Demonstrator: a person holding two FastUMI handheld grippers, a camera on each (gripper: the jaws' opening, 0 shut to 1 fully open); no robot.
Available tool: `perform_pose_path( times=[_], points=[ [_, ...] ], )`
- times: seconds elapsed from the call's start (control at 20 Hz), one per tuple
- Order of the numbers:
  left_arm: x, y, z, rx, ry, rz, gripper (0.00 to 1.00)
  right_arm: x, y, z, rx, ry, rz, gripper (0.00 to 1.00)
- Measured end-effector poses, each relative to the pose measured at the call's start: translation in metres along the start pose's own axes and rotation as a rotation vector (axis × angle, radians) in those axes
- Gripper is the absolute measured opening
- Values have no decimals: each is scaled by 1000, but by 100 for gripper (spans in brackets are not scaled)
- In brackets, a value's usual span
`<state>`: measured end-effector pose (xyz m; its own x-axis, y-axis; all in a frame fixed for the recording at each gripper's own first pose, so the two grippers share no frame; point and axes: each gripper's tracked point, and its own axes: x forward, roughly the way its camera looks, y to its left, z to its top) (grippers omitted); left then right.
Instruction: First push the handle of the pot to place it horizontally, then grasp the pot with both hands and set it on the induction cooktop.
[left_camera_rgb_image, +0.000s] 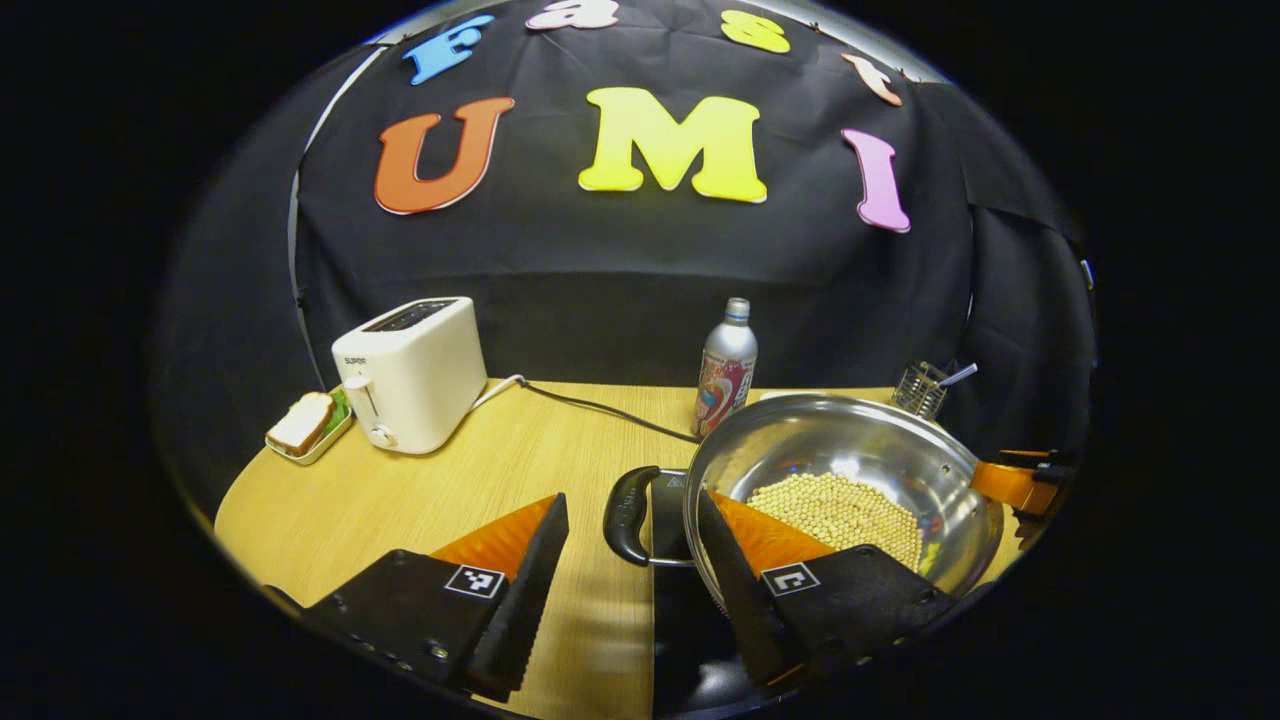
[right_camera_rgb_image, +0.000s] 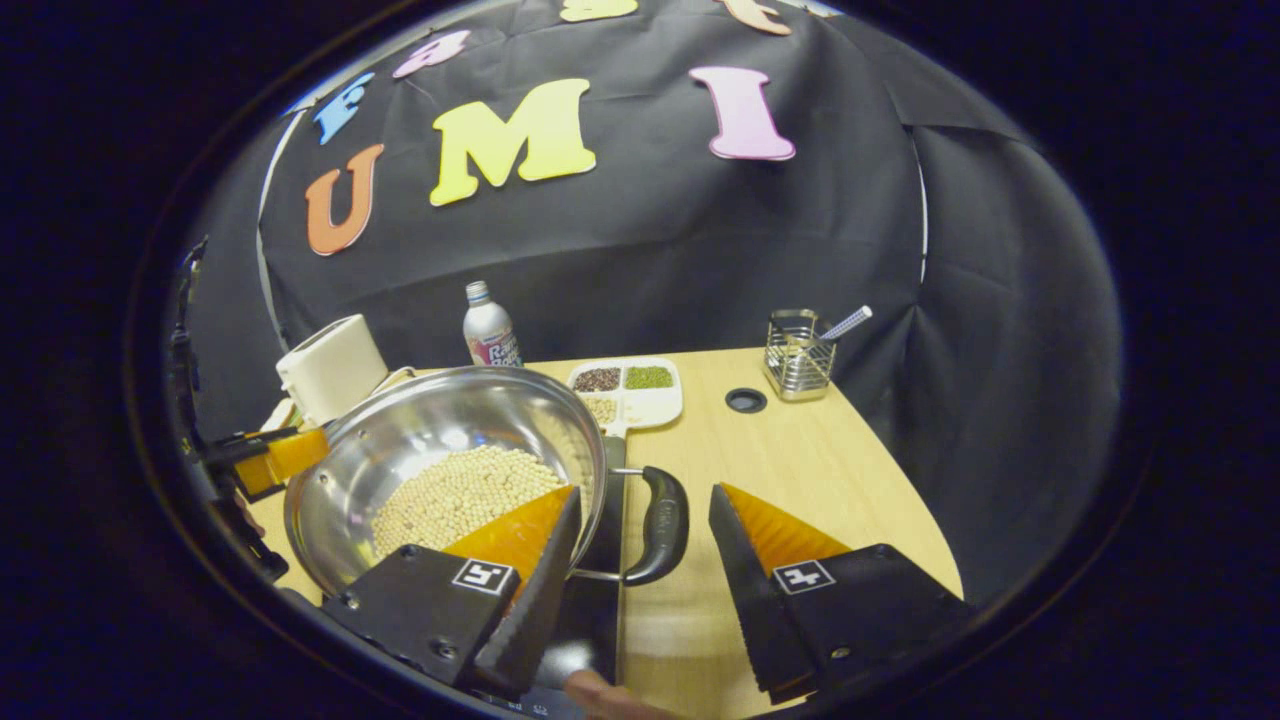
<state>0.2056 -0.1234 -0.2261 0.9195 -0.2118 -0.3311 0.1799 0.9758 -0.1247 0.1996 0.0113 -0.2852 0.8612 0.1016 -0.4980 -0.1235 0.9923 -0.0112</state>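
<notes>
A pot (left_camera_rgb_image: 850, 470) holding beans (left_camera_rgb_image: 840, 510) sits on an induction cooktop (left_camera_rgb_image: 675, 620) at the near edge of a table (left_camera_rgb_image: 420, 500), with a gripper (left_camera_rgb_image: 630, 590) straddling each of its two side handles. In the left gripper view, a toaster (left_camera_rgb_image: 412, 372) stands far left with a dish of bread (left_camera_rgb_image: 305, 428) to its left, and a bottle (left_camera_rgb_image: 727, 368) stands behind the pot. In the right gripper view, a divided tray (right_camera_rgb_image: 630, 392) lies behind the pot and a wire holder (right_camera_rgb_image: 797, 355) stands to the tray's right.
</notes>
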Motion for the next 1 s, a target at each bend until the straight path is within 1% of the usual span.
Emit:
perform_pose_path(
  times=[0.1, 0.15, 0.2, 0.25, 0.3, 0.35, 0.45, 0.55, 0.65, 0.7, 0.75, 0.8, 0.85, 0.9, 0.95, 1.0],
  points=[
    [-22, 6, 9, -22, -73, 7, 78, -18, 6, 10, -28, -80, -5, 81],
    [-34, 9, 12, -34, -101, 13, 78, -29, 7, 13, -35, -112, -12, 84],
    [-48, 12, 15, -47, -128, 16, 80, -40, 11, 15, -43, -140, -8, 86],
    [-61, 14, 18, -56, -152, 17, 81, -50, 15, 14, -46, -155, 0, 90],
    [-74, 16, 20, -57, -176, 17, 84, -60, 17, 11, -44, -170, 8, 91],
    [-89, 18, 22, -54, -203, 16, 85, -71, 19, 11, -42, -190, 9, 95],
    [-118, 18, 29, -29, -259, 4, 87, -98, 24, 7, -30, -243, 28, 94],
    [-145, 24, 33, -18, -333, 23, 91, -120, 25, 3, -22, -292, 35, 97],
    [-171, 23, 26, -27, -350, 38, 90, -146, 20, 1, -25, -327, 7, 96],
    [-182, 22, 27, -36, -363, 39, 78, -160, 19, 1, -28, -345, 2, 96],
    [-195, 23, 34, -36, -401, 49, 92, -175, 21, 2, -32, -361, 10, 97],
    [-208, 22, 44, -13, -439, 45, 92, -190, 22, 2, -31, -381, 17, 96],
    [-222, 21, 52, 14, -478, 44, 92, -205, 19, 6, -26, -407, 10, 98],
    [-236, 25, 60, 45, -517, 70, 92, -217, 13, 8, -26, -423, -7, 97],
    [-248, 29, 64, 77, -528, 86, 91, -230, 8, 12, -24, -441, -26, 97],
    [-261, 32, 61, 103, -511, 110, 91, -243, 5, 15, -20, -450, -40, 99]
  ],
)
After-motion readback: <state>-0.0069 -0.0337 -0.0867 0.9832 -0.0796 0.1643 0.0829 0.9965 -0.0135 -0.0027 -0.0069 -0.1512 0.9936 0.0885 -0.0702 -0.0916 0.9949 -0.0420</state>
